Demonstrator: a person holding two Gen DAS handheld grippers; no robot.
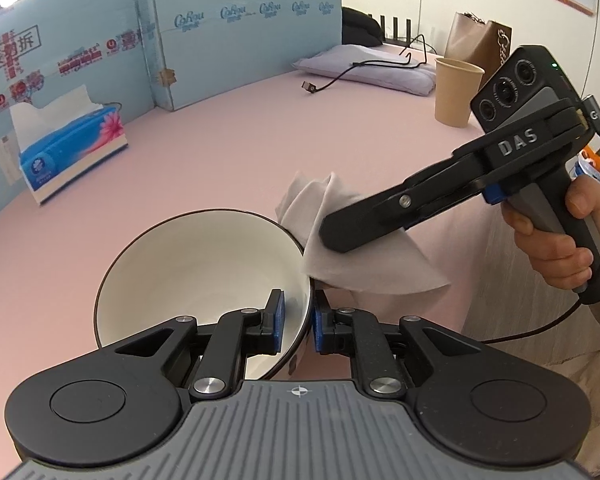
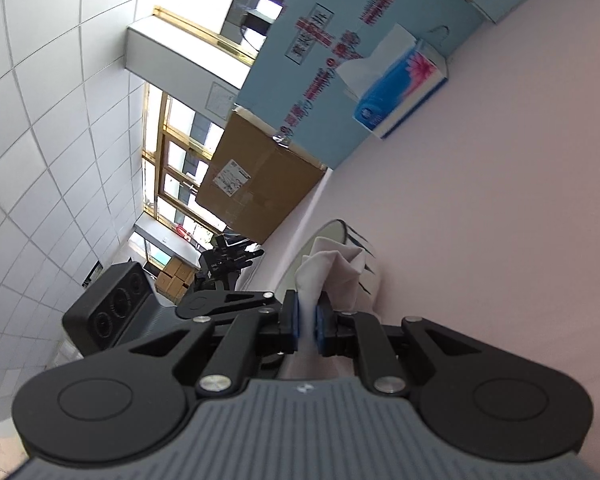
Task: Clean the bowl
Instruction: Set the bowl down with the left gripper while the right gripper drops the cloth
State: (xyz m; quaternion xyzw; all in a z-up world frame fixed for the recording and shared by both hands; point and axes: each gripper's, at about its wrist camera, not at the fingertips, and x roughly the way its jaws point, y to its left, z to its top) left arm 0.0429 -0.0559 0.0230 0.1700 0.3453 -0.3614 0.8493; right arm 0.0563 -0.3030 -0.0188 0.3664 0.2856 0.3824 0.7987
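Observation:
A white bowl [image 1: 204, 272] with a dark rim is held tilted above the pink table [image 1: 228, 148]. My left gripper [image 1: 299, 320] is shut on its near rim, one blue pad inside the wall and one outside. My right gripper [image 1: 334, 240], held by a person's hand [image 1: 556, 248], is shut on a crumpled white tissue [image 1: 356, 268] that lies against the bowl's right rim from outside. In the right wrist view the right gripper [image 2: 308, 322] pinches the tissue [image 2: 332, 268], with the bowl's striped outer wall [image 2: 370, 280] just beyond it and the left gripper [image 2: 278, 308] at the left.
A blue tissue box [image 1: 72, 148] [image 2: 400, 92] stands at the left by a light blue board wall [image 1: 240, 40]. A paper cup [image 1: 456, 92], a folded purple cloth [image 1: 364, 68] with a black cable [image 1: 328, 84] and a brown bag [image 1: 480, 40] are at the far right.

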